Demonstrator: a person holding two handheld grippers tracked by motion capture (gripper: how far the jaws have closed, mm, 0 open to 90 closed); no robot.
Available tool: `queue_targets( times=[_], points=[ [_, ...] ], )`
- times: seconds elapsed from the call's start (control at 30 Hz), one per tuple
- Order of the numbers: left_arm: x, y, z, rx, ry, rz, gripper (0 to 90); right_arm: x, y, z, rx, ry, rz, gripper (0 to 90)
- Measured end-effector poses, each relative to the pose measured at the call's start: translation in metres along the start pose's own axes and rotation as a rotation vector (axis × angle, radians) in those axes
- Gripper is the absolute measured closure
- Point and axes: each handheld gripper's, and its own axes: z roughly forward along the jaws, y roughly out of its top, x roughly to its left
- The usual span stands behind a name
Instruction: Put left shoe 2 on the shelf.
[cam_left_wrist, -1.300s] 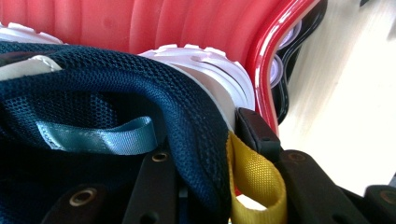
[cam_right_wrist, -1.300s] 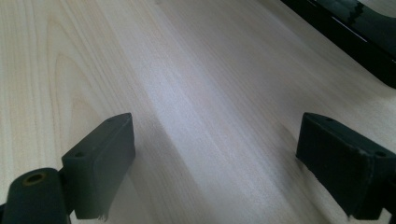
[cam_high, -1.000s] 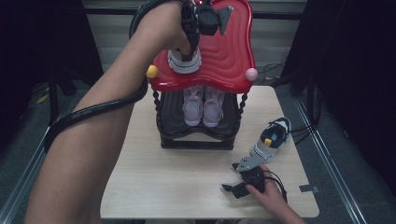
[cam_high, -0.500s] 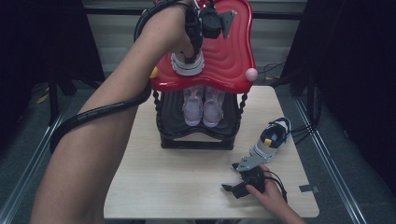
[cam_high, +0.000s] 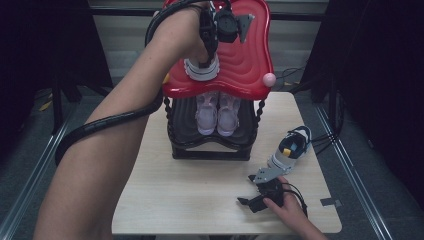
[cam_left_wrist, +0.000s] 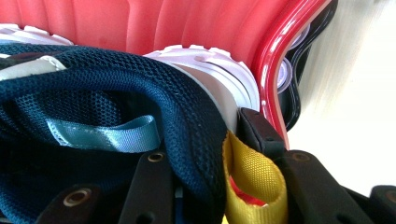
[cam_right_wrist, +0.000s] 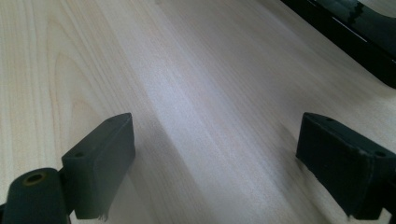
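Red ribbed plastic forms the top shelf (cam_high: 245, 60) of a small two-tier shoe rack standing on the pale wooden table (cam_high: 200, 195). On that shelf, near its front left edge, rests a sneaker (cam_high: 201, 70) with a white lugged sole and a dark blue mesh collar. The left hand-held gripper (cam_high: 207, 47) reaches down onto it from above, its cable trailing back along the person's forearm. In the left gripper view the jaws stand only partly apart, one inside the shoe opening and one outside against the heel, with the mesh heel collar (cam_left_wrist: 187, 121) and the yellow pull loop (cam_left_wrist: 252, 182) between them; the pads look pressed on the collar. A light blue ribbon tab (cam_left_wrist: 107, 135) lies inside the opening.

On the black lower shelf (cam_high: 210, 147) sit a pair of pale pink sneakers (cam_high: 217, 112), side by side, toes toward the front.

The right hand-held gripper (cam_high: 252, 197) lies low at the near right part of the table, held by the person's right hand (cam_high: 287, 212). Its jaws stand wide apart over bare wood, holding nothing. Just beyond it lies another sneaker (cam_high: 290, 150), white and dark blue with a yellow patch, near the right edge of the table.
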Motion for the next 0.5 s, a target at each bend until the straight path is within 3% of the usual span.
queue_targets(
  times=[0.5],
  points=[
    [-0.0003,-0.0042,0.0002,-0.009,0.015,-0.031,62.7,0.0,0.0,0.0,0.0,-0.001,0.001,10.8]
  ],
)
